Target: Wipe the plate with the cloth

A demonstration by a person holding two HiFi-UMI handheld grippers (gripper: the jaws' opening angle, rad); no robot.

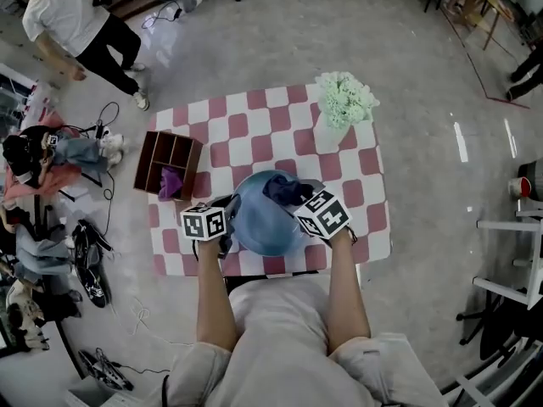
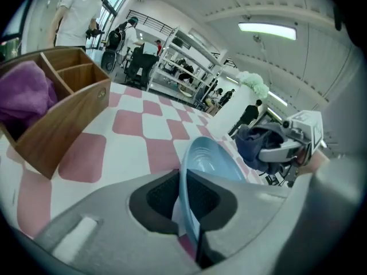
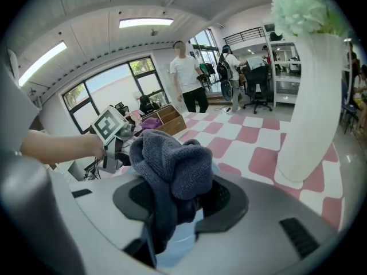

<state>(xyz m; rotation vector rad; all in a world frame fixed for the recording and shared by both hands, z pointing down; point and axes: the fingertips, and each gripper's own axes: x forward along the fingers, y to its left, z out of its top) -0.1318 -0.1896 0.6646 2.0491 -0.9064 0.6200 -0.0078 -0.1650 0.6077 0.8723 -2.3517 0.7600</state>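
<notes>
Got the light blue plate (image 1: pixel 259 227) pinched by its left rim in the left gripper (image 2: pixel 186 211), jaws shut tight on the edge with the rim running straight up between them. Holding it tipped up over the near edge of the pink-and-white checkered table (image 1: pixel 254 113), right in front of the body. Hard to say whether any part of it touches the tabletop.

Over on the other side, gripping a bunched-up dark blue-grey cloth (image 3: pixel 172 159) in the right gripper (image 3: pixel 175 208), jaws clamped on the wad with a fat fold bulging out above them. Looks like the cloth sits right against the far right part of the plate, with a bit of pale blue peeking out just below the wad in the right gripper view. Pointing the two grippers at each other across the plate, pretty close together.

Elsewhere on the table: a wooden divider box (image 1: pixel 167 161) at the left edge with a purple rag (image 1: pixel 170 181) stuffed in one near compartment. Also a white vase (image 1: pixel 329 136) of pale green flowers (image 1: pixel 346 98) at the far right corner, well apart from the plate. Plus a person (image 1: pixel 64 19) in a white top standing on the floor off the far left.
</notes>
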